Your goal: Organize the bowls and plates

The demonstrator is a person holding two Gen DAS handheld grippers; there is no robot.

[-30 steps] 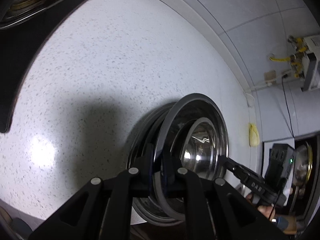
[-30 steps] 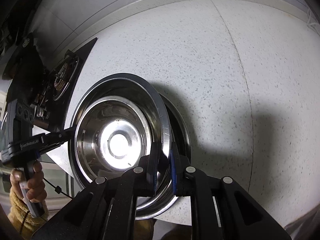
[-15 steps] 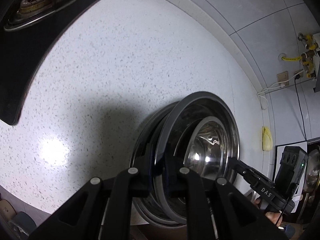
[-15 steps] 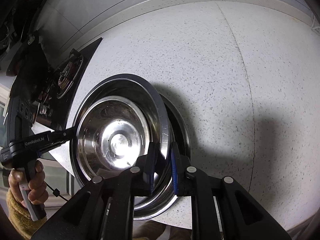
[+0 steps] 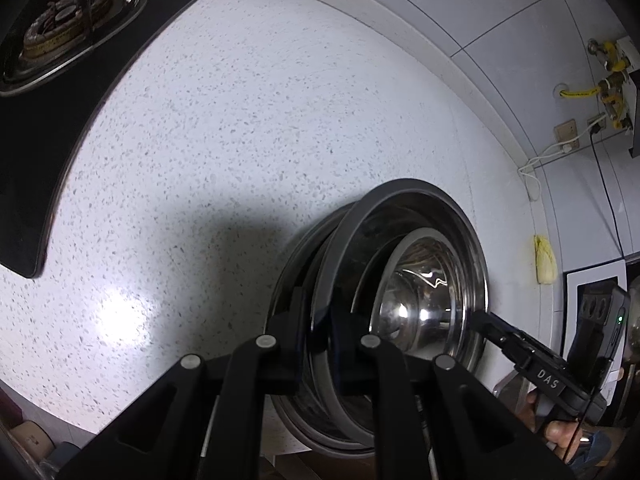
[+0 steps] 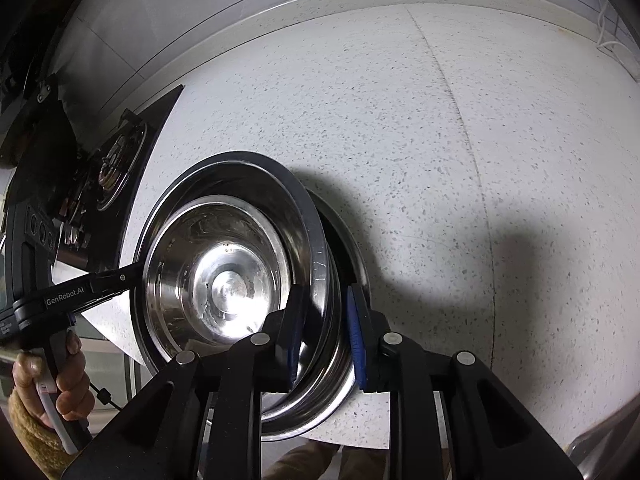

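Steel bowls [image 6: 224, 288] overhang counter [image 6: 440, 160] edge; right tool [image 6: 324, 300] opening around rim, grip unclear on left tool [image 5: 318, 312].

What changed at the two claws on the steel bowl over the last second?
The right claw is opening: its pads have drawn off the bowl rim, which sits loose between them. The left claw has eased slightly, rim between its fingers. Bowl, the dishes beneath it, and countertop are unmoved.

Lower bowl [image 6: 340, 240] mostly hidden — stove burner [image 5: 60, 36] cut off, wall fittings [image 5: 608, 76] blurred
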